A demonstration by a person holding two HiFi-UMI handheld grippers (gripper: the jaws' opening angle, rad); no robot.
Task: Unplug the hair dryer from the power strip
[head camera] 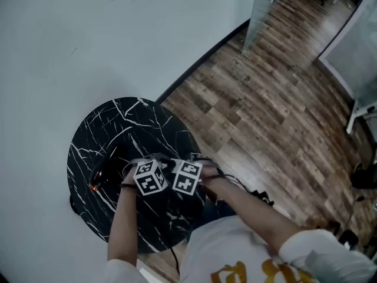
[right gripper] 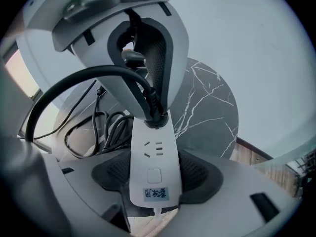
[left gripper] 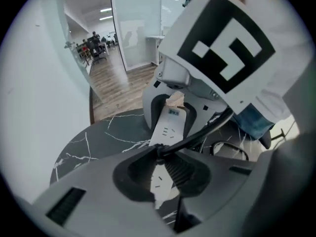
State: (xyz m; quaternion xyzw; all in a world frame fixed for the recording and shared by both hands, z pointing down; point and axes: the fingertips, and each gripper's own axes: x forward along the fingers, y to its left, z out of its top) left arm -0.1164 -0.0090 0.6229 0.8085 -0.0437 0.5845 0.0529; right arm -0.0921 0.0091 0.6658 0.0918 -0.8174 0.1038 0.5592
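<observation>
A white power strip (right gripper: 153, 157) lies on the round black marble table (head camera: 100, 128). My right gripper (right gripper: 154, 174) is shut on the strip's labelled end, its pads pressing both long sides. The hair dryer's black plug (right gripper: 154, 116) sits in the strip's far socket, and its cord (right gripper: 74, 78) arcs away to the left. My left gripper (left gripper: 165, 169) is shut on that plug (left gripper: 160, 151), pointing steeply down at the strip (left gripper: 168, 127). In the head view both grippers (head camera: 150, 178) (head camera: 187, 177) meet over the table's near side. The dark hair dryer (head camera: 101, 175) lies to their left.
Loose black cables (right gripper: 98, 125) are coiled beside the strip. The table stands against a white wall (head camera: 88, 34), with wood flooring (head camera: 265, 117) to the right. The table's edge runs close behind the strip's labelled end.
</observation>
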